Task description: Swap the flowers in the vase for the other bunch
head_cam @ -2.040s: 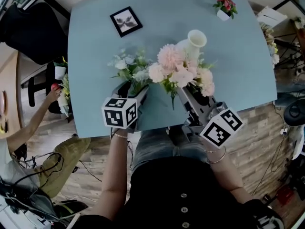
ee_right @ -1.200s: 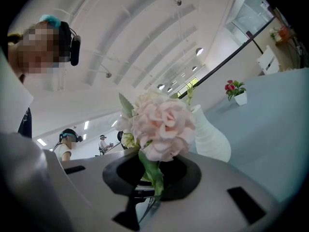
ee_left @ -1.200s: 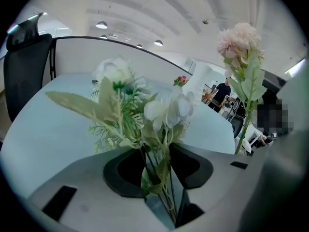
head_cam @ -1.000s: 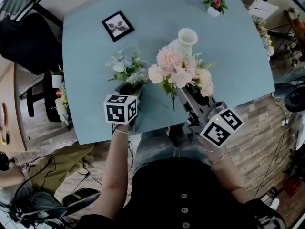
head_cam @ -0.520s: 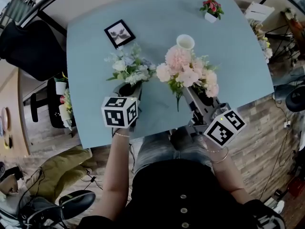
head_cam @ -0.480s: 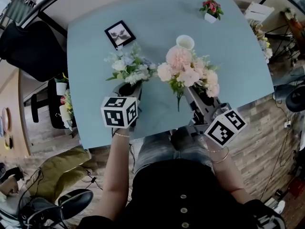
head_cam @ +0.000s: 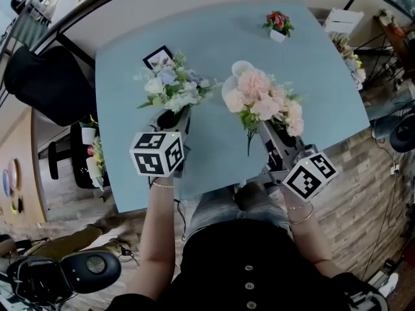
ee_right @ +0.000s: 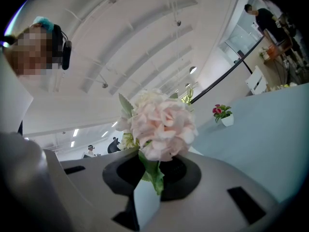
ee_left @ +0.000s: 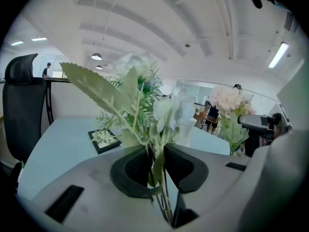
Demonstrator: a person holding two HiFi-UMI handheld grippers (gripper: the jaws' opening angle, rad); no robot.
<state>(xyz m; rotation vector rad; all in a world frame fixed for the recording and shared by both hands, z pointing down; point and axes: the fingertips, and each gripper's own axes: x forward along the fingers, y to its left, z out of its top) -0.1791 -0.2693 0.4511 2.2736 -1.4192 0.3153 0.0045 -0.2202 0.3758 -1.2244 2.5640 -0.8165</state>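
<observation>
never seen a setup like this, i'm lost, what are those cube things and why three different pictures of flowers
No robot here: a person holds a hand-held clamp, called a gripper, in each hand; the patterned cubes are part of them. The top-down picture comes from a camera on the person's head. The other two come from cameras riding on each gripper, looking along its jaws. The left gripper has just been closing its jaws and now pinches the stems of a white and blue bunch. The right gripper pinches the stem of a pink bunch. On the blue table are a white vase, a framed picture and a small potted plant.
</observation>
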